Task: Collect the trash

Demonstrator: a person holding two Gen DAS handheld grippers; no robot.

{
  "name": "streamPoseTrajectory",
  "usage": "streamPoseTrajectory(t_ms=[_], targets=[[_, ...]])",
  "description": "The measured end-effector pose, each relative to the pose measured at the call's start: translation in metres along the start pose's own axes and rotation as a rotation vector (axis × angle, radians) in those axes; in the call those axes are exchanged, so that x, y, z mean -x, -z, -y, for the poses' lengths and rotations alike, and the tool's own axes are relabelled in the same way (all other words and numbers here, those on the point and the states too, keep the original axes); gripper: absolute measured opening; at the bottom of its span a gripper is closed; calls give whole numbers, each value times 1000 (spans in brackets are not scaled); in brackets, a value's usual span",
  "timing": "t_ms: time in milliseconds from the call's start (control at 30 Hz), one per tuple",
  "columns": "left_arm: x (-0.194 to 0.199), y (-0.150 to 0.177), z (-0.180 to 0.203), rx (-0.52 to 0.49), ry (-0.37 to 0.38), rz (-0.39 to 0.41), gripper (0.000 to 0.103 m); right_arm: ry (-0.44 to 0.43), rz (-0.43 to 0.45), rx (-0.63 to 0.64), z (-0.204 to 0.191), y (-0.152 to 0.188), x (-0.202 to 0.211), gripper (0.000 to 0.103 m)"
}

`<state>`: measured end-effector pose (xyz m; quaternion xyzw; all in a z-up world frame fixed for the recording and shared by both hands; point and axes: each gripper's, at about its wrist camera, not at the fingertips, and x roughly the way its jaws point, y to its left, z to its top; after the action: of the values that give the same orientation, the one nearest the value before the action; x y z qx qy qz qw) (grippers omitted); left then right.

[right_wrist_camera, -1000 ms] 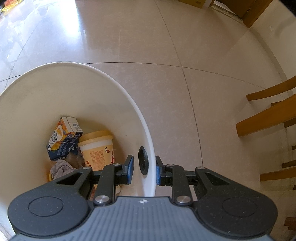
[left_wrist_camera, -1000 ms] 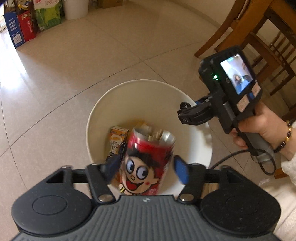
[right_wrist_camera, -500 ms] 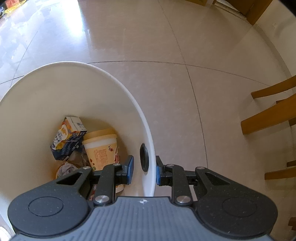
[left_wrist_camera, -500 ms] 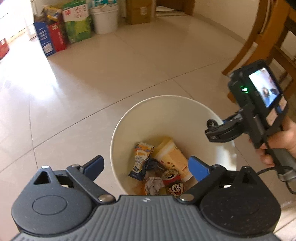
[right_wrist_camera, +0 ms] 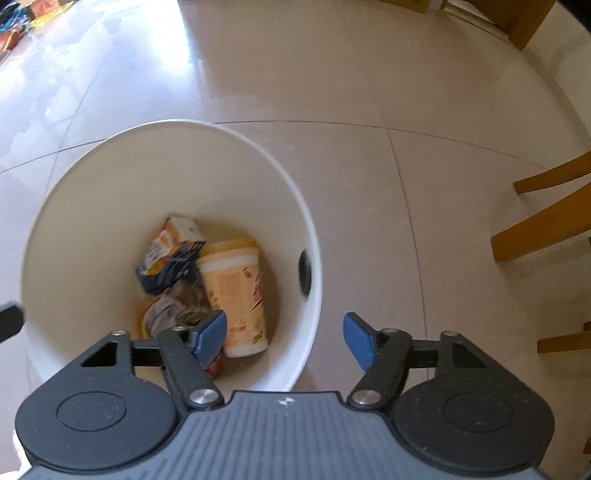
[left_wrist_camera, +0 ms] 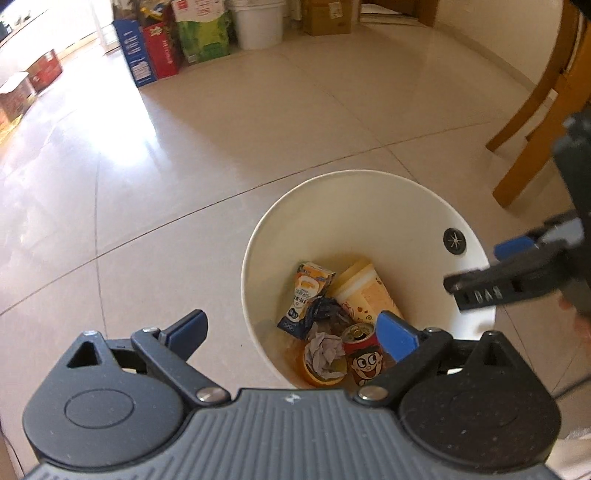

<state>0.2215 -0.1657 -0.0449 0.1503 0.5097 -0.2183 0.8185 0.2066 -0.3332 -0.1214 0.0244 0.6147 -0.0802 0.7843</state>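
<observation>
A white bin (left_wrist_camera: 258, 229) (right_wrist_camera: 110, 177) stands on the tiled floor. Inside lie a red cartoon-face can (left_wrist_camera: 364, 356), a yellow paper cup (left_wrist_camera: 365, 291) (right_wrist_camera: 236, 291), a crushed drink carton (left_wrist_camera: 304, 299) (right_wrist_camera: 170, 254) and a crumpled tissue (left_wrist_camera: 325, 350) (right_wrist_camera: 162, 314). My left gripper (left_wrist_camera: 295, 330) hangs open above the bin's near left rim, nothing between its fingers. My right gripper (right_wrist_camera: 284, 338) is open above the bin's right rim, and shows at the right of the left wrist view (left_wrist_camera: 517, 266).
Wooden chair legs (left_wrist_camera: 532, 122) (right_wrist_camera: 546, 214) stand to the right of the bin. Cardboard boxes and bags (left_wrist_camera: 159, 48) and a white bucket (left_wrist_camera: 256, 22) line the far wall. Open tiled floor lies to the left and beyond the bin.
My left gripper let the red can drop into the bin, opened wide and rose up and to the left. My right gripper, shut on the bin's rim before, has opened and lifted off it.
</observation>
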Motion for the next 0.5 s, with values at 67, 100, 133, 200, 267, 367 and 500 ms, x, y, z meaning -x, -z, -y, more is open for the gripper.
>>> streamPoseTrajectory(t_ms=[67,100,133,200,267,367,500], targets=[[2,3,3,12,-31,1,98,-11,-5,4,-3,5,7,87],[4,4,5,19,-49,-1,98,-16,-9,3,-4,8,12,88],[6,6,7,25,-59,-2,98,-21,-14,2,-5,11,16,88],[12,11,10,46,-81,-9,98,-34,-17,6,-8,17,24,89],[17,16,11,80,-85,-27,98,-36,-17,13,-11,23,33,95],[24,23,12,138,-96,-71,98,-35,-9,24,-14,33,49,99],[32,31,17,178,-132,-148,98,-34,15,15,-12,47,76,103]])
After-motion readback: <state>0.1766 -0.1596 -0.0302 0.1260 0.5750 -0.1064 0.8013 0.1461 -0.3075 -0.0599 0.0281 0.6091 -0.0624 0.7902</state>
